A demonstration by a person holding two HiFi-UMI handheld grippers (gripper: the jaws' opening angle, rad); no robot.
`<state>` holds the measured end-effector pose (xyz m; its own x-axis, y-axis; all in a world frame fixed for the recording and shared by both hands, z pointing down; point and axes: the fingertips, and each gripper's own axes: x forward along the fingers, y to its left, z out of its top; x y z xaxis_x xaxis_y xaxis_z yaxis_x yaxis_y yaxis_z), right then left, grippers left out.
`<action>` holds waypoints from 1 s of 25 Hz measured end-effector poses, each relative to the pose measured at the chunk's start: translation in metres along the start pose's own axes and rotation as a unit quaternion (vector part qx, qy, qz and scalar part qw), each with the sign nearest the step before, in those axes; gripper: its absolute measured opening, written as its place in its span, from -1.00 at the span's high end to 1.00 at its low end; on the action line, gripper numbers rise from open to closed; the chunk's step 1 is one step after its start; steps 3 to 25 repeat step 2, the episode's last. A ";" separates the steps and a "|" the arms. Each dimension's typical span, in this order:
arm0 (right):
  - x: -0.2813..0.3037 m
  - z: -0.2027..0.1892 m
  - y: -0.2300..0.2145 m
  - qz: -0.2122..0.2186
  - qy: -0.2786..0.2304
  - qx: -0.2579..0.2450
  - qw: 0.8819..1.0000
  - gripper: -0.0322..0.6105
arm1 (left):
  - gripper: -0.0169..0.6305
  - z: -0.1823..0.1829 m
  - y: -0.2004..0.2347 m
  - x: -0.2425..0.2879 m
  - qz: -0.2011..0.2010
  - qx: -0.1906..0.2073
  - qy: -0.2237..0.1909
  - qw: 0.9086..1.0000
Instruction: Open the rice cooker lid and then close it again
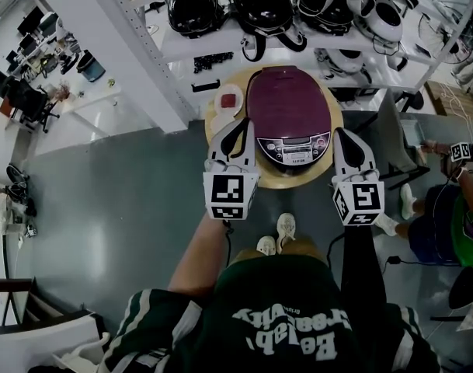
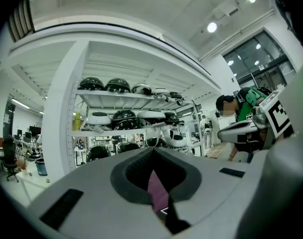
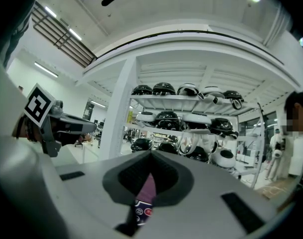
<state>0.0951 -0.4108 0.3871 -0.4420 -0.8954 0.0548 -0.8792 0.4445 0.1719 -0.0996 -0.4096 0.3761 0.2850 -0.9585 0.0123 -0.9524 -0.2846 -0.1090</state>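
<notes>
L gripper & R gripper are being held w/ jaws pressed together, flanking closed rice cooker.

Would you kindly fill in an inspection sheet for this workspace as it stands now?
Surface: round wooden table.
Job's things: purple rice cooker in the middle of the table, closed.
Clutter: small red-and-white item on the table, left of the cooker; what it is cannot be told.
Grippers: left gripper and right gripper flank the cooker's front, both shut, holding nothing.
Cables: thin dark cable hangs below the left gripper.
Surroundings: white shelves of helmets behind the table; another person at the right.
</notes>
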 end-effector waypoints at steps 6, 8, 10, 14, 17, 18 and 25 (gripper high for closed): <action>-0.002 0.000 0.001 0.001 0.001 0.001 1.000 0.89 | 0.95 0.000 -0.001 -0.002 0.000 0.001 0.003 1.000; -0.002 0.000 0.001 0.001 0.001 0.001 1.000 0.89 | 0.95 0.000 -0.001 -0.002 0.000 0.001 0.003 1.000; -0.002 0.000 0.001 0.001 0.001 0.001 1.000 0.89 | 0.95 0.000 -0.001 -0.002 0.000 0.001 0.003 1.000; -0.002 0.000 0.001 0.001 0.001 0.001 1.000 0.89 | 0.95 0.000 -0.001 -0.002 0.000 0.001 0.003 1.000; -0.002 0.000 0.001 0.001 0.001 0.001 1.000 0.89 | 0.95 0.000 -0.001 -0.002 0.000 0.001 0.003 1.000; -0.002 0.000 0.001 0.001 0.001 0.001 1.000 0.89 | 0.95 0.000 -0.001 -0.002 0.000 0.001 0.003 1.000; -0.002 0.000 0.001 0.001 0.001 0.001 1.000 0.89 | 0.95 0.000 -0.001 -0.002 0.000 0.001 0.003 1.000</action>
